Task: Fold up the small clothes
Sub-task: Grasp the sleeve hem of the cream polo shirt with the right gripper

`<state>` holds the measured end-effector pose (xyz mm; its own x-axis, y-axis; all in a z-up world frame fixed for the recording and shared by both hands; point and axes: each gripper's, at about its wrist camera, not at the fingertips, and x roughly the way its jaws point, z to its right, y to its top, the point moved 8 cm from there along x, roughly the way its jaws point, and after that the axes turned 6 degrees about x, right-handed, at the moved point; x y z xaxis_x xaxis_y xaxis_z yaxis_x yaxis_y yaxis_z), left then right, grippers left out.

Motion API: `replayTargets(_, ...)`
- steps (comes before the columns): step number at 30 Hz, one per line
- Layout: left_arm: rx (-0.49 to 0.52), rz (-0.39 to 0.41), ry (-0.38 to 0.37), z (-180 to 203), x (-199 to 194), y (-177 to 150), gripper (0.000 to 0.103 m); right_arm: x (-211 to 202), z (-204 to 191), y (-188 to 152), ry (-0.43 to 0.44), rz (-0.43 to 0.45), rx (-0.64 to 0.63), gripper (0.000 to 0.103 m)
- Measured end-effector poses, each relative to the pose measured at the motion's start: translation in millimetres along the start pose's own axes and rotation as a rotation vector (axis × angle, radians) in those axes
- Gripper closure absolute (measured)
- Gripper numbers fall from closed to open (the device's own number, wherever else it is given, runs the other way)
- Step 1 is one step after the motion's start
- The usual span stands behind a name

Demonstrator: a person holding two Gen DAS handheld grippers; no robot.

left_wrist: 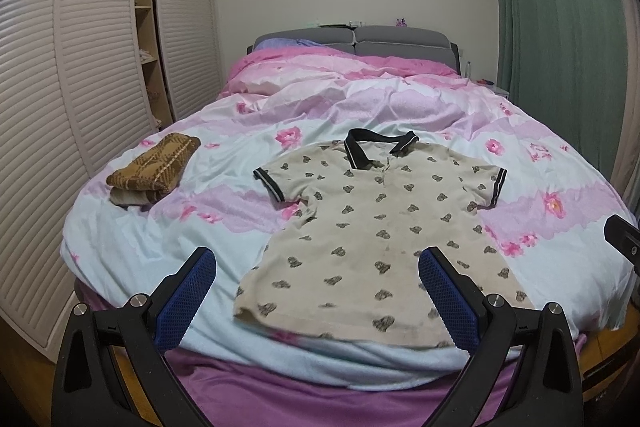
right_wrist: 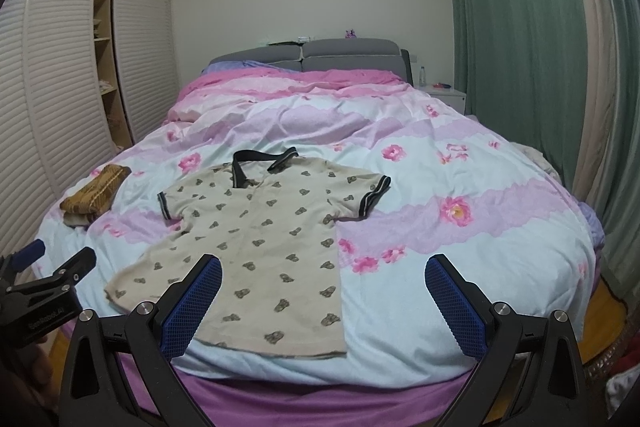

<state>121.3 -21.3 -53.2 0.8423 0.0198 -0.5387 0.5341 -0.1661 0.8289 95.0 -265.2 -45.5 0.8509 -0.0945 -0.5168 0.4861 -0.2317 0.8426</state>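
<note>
Shirt (left_wrist: pixel 372 227) lies flat on the bed (left_wrist: pixel 160 239), collar at 12 o'clock. Both hand-held grippers (left (left_wrist: pixel 318 291), right (right_wrist: pixel 323 301)) hover spread wide, empty; pinch each sleeve cleanly before folding inward.

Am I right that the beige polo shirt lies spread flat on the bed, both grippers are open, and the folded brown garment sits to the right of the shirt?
Not quite. The folded brown garment sits to the left of the polo shirt, as both wrist views show. The rest holds: the shirt lies spread flat on the bed, and the left gripper and right gripper are open.
</note>
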Motion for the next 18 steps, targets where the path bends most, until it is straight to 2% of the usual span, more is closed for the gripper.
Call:
replayTargets(4, 0.01, 0.009, -0.017, 17.8, 24.2, 23.9, 0.0, 26.3, 18.9, 16.8, -0.01, -0.013, 0.045, 0.001)
replayTargets(7, 0.023, 0.045, -0.034, 38.9, 45.5, 50.1, 0.0, 45.9, 32.5, 32.9, -0.011, -0.009, 0.086, 0.001)
replayTargets(13, 0.029, 0.07, -0.041, 70.5, 95.9, 84.3, 0.0, 103.2, 60.6, 70.7, -0.027, 0.022, 0.142, 0.002)
replayTargets(16, 0.025, 0.065, -0.038, 88.4, 129.9, 97.2, 0.0, 144.0, 68.2, 82.8, -0.012, 0.0, 0.153, 0.013)
replayTargets(18, 0.024, 0.06, -0.036, 96.9, 145.2, 102.0, 0.0, 168.8, 73.7, 87.4, -0.004, -0.025, 0.167, 0.024)
